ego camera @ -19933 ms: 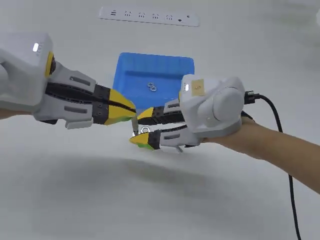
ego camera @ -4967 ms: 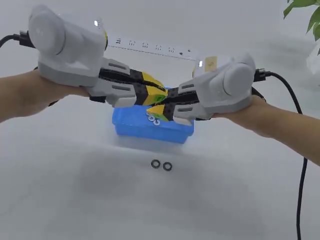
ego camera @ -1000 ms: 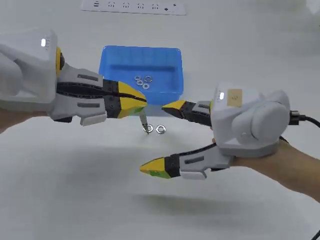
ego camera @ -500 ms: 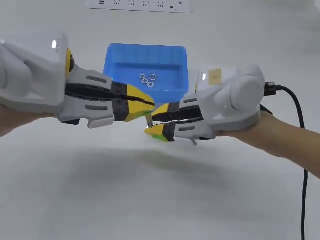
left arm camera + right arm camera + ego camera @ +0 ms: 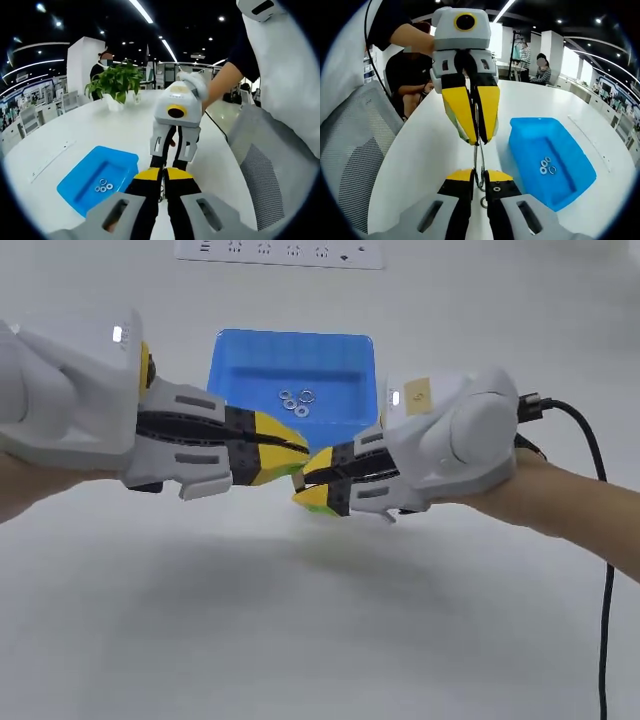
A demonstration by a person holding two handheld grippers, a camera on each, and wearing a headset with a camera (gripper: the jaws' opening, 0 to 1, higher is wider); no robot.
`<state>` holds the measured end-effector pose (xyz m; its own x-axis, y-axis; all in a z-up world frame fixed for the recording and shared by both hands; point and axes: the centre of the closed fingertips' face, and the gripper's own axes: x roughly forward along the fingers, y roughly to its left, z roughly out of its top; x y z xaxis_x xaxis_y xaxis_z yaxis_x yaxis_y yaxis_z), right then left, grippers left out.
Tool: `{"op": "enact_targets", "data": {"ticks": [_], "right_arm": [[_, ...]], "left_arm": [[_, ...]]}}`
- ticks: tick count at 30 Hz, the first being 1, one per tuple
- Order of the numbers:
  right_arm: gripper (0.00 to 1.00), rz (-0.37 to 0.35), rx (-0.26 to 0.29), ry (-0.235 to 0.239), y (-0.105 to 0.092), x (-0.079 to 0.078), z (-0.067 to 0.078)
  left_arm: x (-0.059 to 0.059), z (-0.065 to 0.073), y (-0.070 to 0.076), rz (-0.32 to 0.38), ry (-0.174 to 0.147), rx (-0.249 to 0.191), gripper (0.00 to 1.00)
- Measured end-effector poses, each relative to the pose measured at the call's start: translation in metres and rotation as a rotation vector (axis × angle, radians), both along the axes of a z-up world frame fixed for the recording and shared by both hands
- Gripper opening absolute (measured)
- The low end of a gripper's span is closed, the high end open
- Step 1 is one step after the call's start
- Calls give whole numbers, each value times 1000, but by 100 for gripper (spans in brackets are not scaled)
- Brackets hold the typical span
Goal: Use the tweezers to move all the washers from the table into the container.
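Three washers (image 5: 297, 401) are seen in the blue container (image 5: 240, 368), upper centre of the head view. Two loose washers (image 5: 484, 202) are left on the table (image 5: 300, 640), low in the right gripper view. The tweezers (image 5: 478, 155) are clamped in the closed left gripper (image 5: 298, 450). The right gripper (image 5: 303, 483) is pressed shut around their legs. The task is judged to be just past halfway.

Strip lights (image 5: 141, 9) hang over a white table (image 5: 100, 130), plant (image 5: 116, 82) and mesh chair (image 5: 270, 175).
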<state>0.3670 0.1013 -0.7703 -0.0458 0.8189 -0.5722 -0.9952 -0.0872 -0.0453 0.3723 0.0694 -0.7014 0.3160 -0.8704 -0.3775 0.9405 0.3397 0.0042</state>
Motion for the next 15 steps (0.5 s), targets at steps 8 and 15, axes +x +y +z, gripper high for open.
{"op": "enact_targets", "data": {"ticks": [8,15], "right_arm": [[9,2,11,-5,0,-7,4],[9,-29,39,-9,-1,-7,19]], "left_arm": [[-8,11,9,76,17,-50,25],[-14,13,29,157,20,-58,36]]}}
